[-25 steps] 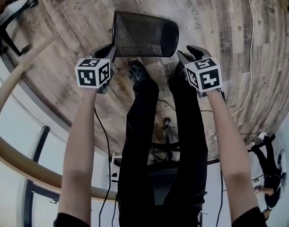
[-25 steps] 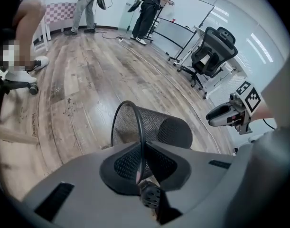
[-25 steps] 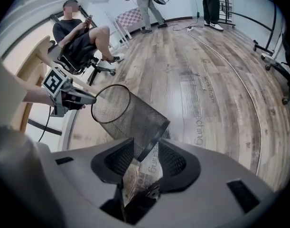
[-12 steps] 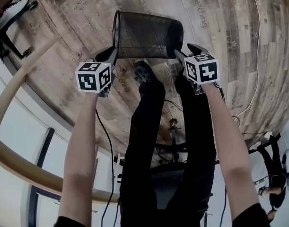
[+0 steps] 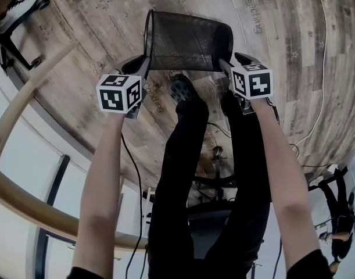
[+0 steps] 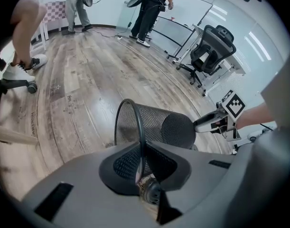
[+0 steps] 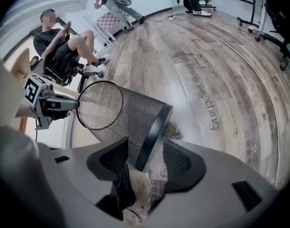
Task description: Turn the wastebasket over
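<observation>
Chair base (image 5: pixel 7 36): upper left corner, on plank floor (image 5: pixel 282 34). Left gripper (image 5: pixel 143 68): left of centre, pointing steeply down, jaws nearly together, clamped on the wire rim of the wastebasket (image 5: pixel 186 39). Wastebasket: black mesh, upper centre, on its side, mouth to the left, solid base to the right; whether it touches the floor cannot be told. Shoe (image 5: pixel 181 88): just below the basket, at the end of black-trousered legs. Right gripper (image 5: pixel 232 64): right of centre, jaws wide and just opened further, the basket's base edge between them, not squeezed. Cable (image 5: pixel 321 74): along the right edge.
</observation>
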A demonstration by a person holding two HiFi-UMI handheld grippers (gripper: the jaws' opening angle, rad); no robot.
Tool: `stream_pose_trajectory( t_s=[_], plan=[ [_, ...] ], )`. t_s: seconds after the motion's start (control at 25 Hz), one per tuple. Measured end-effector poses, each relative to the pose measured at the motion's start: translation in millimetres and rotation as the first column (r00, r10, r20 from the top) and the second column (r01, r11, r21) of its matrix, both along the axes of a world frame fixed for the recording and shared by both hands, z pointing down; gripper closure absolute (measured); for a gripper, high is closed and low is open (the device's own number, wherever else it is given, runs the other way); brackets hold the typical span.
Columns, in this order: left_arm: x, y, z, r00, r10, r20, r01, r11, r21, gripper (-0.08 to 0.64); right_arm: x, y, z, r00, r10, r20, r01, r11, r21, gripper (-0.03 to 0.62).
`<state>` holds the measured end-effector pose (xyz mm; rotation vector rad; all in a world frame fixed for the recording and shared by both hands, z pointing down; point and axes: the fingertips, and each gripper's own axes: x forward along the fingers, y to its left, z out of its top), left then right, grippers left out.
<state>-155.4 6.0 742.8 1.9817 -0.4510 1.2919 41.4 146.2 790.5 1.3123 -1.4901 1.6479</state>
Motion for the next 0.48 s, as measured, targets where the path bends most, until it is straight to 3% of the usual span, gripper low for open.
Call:
stream_pose_trajectory(
  t_s=[0.36,0.48],
  plan=[
    [-3.1,-5.4,5.4,1.0,-0.008,0.009,0.008,1.0,0.005,0.517,-1.5,-3.6,4.4,0.998,0.046,0.041,-0.047,0.999,0.008,0.366],
    [-2.4,-4.8,5.9,1.0,-0.015,0.009,0.015,1.0,0.006,0.517,-3.6,-4.5,3.0,0.998,0.037,0.05,-0.038,0.999,0.022,0.401]
  ],
)
